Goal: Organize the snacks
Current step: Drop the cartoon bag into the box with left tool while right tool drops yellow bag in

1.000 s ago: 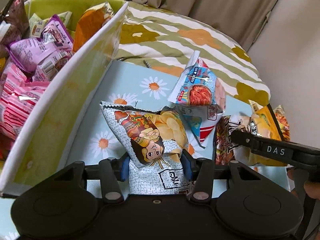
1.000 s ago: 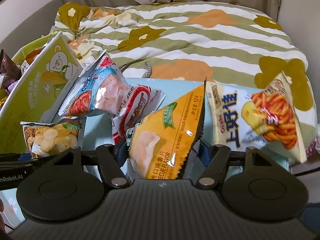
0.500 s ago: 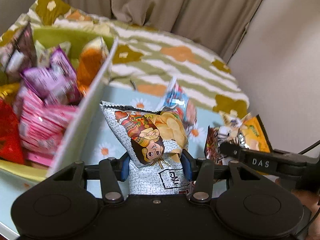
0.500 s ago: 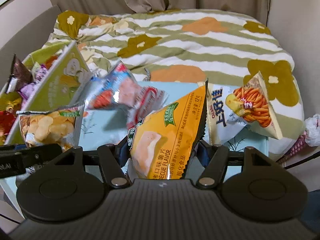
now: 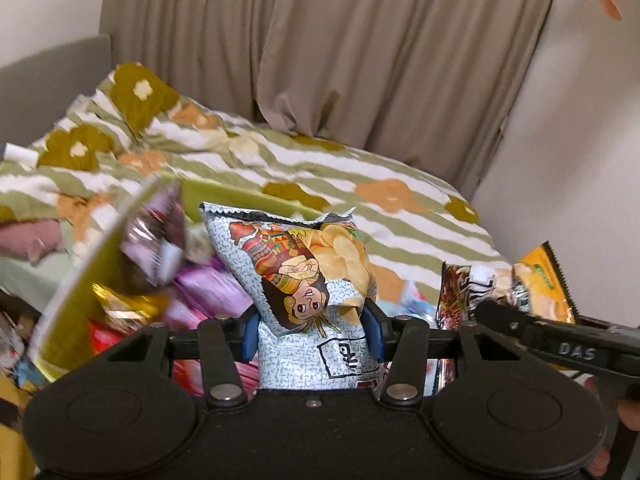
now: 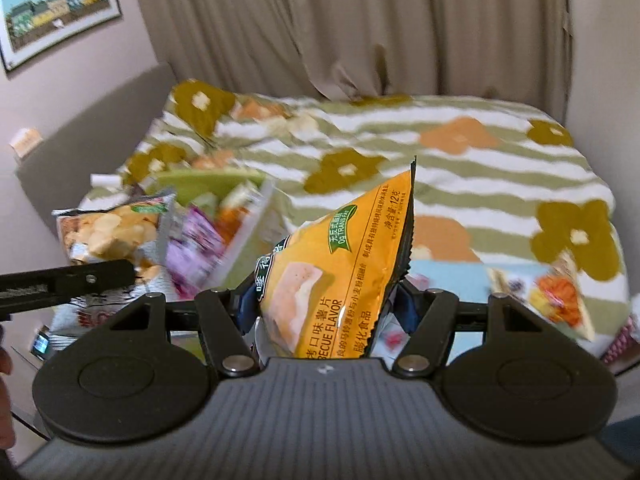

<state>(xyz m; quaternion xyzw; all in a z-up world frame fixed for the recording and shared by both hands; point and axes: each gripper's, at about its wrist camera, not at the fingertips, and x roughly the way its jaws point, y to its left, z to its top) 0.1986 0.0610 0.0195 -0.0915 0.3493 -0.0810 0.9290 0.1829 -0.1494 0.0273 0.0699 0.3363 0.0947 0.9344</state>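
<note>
My left gripper [image 5: 310,330] is shut on a grey-patterned chip bag [image 5: 304,272] with a cartoon figure, held upright in the air. Behind and left of it stands the green box [image 5: 92,264] full of snack packs, blurred. My right gripper [image 6: 324,306] is shut on an orange barbecue-flavour chip bag [image 6: 340,264], raised above the light-blue cloth [image 6: 452,276]. The orange bag [image 5: 540,280] also shows at the right edge of the left wrist view, and the grey bag [image 6: 108,232] at the left of the right wrist view. The green box [image 6: 208,184] lies left of centre.
A striped floral bedspread [image 6: 460,168] lies beyond, with beige curtains [image 5: 360,60] behind it. A snack pack with orange sticks [image 6: 560,300] lies on the blue cloth at right. A framed picture [image 6: 56,12] hangs on the left wall.
Both grippers have risen with their bags and tilted up, so the bed and curtains fill more of each view. The green box has slid lower and towards the centre. Neither grip has changed.
</note>
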